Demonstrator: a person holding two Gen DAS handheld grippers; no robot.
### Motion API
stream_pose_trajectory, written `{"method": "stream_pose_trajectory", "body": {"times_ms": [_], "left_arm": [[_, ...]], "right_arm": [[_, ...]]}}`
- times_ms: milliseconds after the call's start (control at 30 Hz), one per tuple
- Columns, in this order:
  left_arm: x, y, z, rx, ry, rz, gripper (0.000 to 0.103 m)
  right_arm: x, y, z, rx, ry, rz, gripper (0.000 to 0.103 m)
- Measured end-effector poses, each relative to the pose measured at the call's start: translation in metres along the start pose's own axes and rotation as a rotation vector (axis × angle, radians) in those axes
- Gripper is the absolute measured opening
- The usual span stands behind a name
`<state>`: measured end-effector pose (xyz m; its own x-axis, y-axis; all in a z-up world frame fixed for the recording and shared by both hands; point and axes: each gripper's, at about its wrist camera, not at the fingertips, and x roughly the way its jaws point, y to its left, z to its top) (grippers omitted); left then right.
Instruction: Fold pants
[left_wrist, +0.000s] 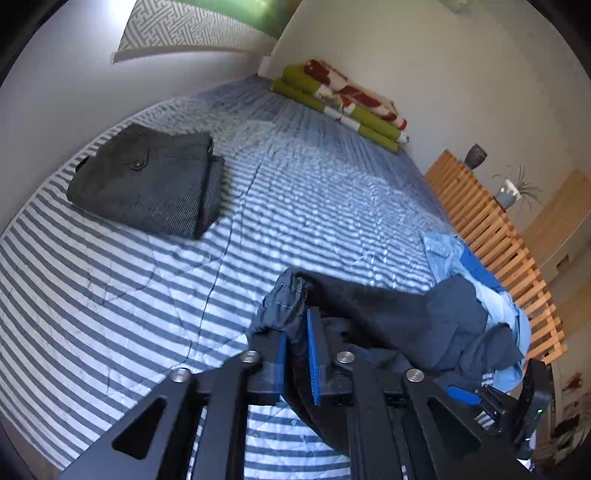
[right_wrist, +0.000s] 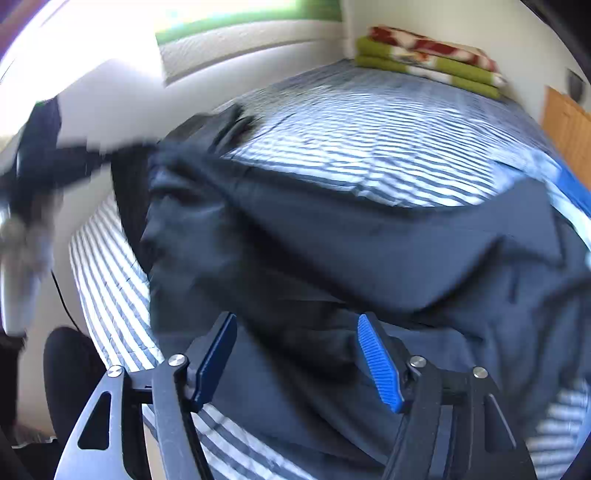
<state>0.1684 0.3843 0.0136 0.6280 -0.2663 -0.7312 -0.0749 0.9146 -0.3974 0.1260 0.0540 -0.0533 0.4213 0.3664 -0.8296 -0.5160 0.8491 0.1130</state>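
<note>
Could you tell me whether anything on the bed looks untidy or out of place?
Yes: a crumpled heap of light blue clothes lies at the bed's edge by the wooden slats, unlike the neatly folded grey pants. The dark pants in the left gripper are bunched.

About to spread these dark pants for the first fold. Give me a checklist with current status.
1. Left tool clamped on dark pants: ok, fabric pinched between the pads.
2. Right tool gripping: not ok, open above the cloth.
3. Pants flat: not ok, bunched and draped.
4. Free bedspread to lay them on: ok.
5. Folded grey pants out of the way: ok, apart at far left.
6. Light blue clothes free of the pants: cannot tell, they overlap.
</note>
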Motion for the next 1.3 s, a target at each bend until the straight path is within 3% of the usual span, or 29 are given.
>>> {"method": "stream_pose_trajectory", "body": {"times_ms": [167,333,433,600,633,700,733,867,933,967,1100,1233,1267,1300], "left_arm": [[0.004,0.010,-0.035,0.039,0.053,-0.014,0.065],[0.033,0.005,-0.118,-0.017,0.220,-0.142,0.066],[0.056,-0.019,-0.166,0.014,0.337,-0.190,0.066],[0.088,-0.060,-0.194,0.093,0.360,-0.177,0.068],[0.094,-0.067,-0.195,0.110,0.354,-0.169,0.066],[0.102,-0.073,-0.197,0.123,0.339,-0.161,0.048],[0.104,-0.074,-0.192,0.103,0.337,-0.170,0.033],[0.090,-0.064,-0.181,0.064,0.314,-0.210,0.020],[0.070,-0.061,-0.177,0.100,0.285,-0.188,0.016],[0.056,-0.059,-0.175,0.122,0.265,-0.173,0.015],[-0.002,-0.045,-0.165,0.153,0.186,-0.141,0.013],[-0.059,-0.028,-0.162,0.155,0.120,-0.116,0.013],[-0.069,-0.024,-0.163,0.151,0.107,-0.104,0.013],[-0.075,-0.022,-0.163,0.146,0.097,-0.091,0.013]], "right_arm": [[-0.005,-0.018,-0.016,0.070,0.027,-0.024,0.065],[-0.047,-0.069,-0.054,0.176,0.003,-0.147,0.065],[-0.067,-0.109,-0.076,0.301,0.005,-0.225,0.065],[-0.070,-0.162,-0.097,0.485,0.018,-0.257,0.066],[-0.065,-0.166,-0.097,0.498,0.026,-0.259,0.066],[-0.054,-0.168,-0.095,0.522,0.040,-0.218,0.066],[-0.048,-0.169,-0.092,0.527,0.043,-0.181,0.066],[-0.029,-0.161,-0.084,0.550,0.034,-0.042,0.065],[-0.023,-0.151,-0.080,0.523,0.035,-0.037,0.036],[-0.020,-0.147,-0.078,0.500,0.057,-0.051,0.003],[-0.041,-0.136,-0.084,0.481,0.008,-0.093,0.001],[-0.077,-0.130,-0.098,0.499,-0.065,-0.070,0.001],[-0.084,-0.127,-0.100,0.493,-0.080,-0.073,0.002],[-0.087,-0.123,-0.101,0.487,-0.085,-0.095,0.011]]}}
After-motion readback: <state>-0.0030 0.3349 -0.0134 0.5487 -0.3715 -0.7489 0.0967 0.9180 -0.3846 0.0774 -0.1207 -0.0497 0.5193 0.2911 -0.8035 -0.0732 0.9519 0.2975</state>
